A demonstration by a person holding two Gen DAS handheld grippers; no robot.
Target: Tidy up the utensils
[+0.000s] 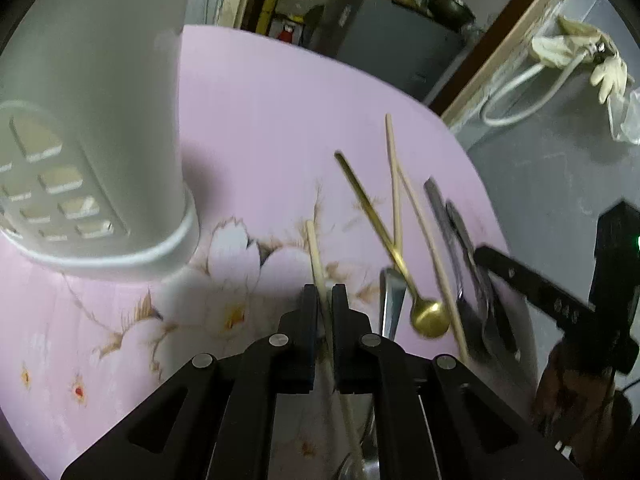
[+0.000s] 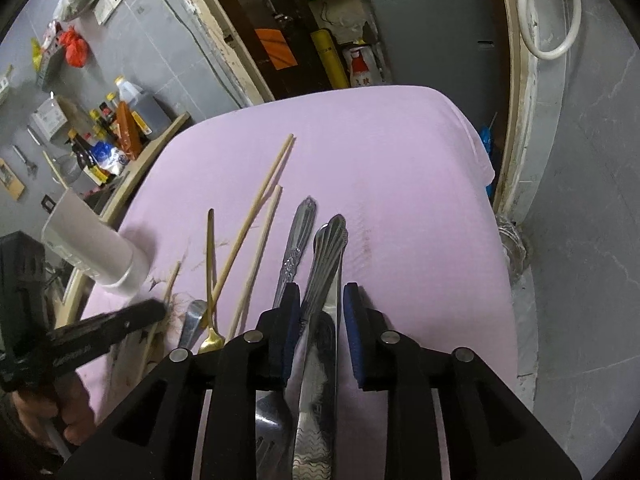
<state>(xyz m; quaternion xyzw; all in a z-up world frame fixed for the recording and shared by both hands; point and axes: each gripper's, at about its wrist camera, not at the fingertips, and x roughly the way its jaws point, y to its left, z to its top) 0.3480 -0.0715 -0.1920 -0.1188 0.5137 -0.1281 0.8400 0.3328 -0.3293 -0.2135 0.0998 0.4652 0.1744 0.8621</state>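
Two claws in view over pink floral surface (image 1: 256, 92). Left claw (image 1: 324, 294) pinching one pale wooden chopstick (image 1: 316, 252), fingers pressed against its sides, stick running forward from between them and lying low over the cloth. White slotted utensil holder (image 1: 92, 152) tipped on its side, left of that chopstick, rim toward the left claw. Right of the chopstick, in order: steel spoon handle (image 1: 390, 304); gold spoon (image 1: 428, 314), bowl nearest the camera, handle angled away and crossing a pair of chopsticks (image 1: 396, 184); then two dark steel pieces near the surface edge. Right claw (image 2: 322, 292) spread, fingers apart and straddling silver knife (image 2: 326, 248) with fluted handle; left finger between the knife and silver fork (image 2: 298, 236), fork lying just left of the knife, tines near the camera. No contact between right fingers and knife discernible. Left of the fork in the right wrist view: two chopsticks fanned apart, gold spoon, steel spoon handle, then the holder at the surface's left edge. All loose utensils flat on the surface, outside the holder.
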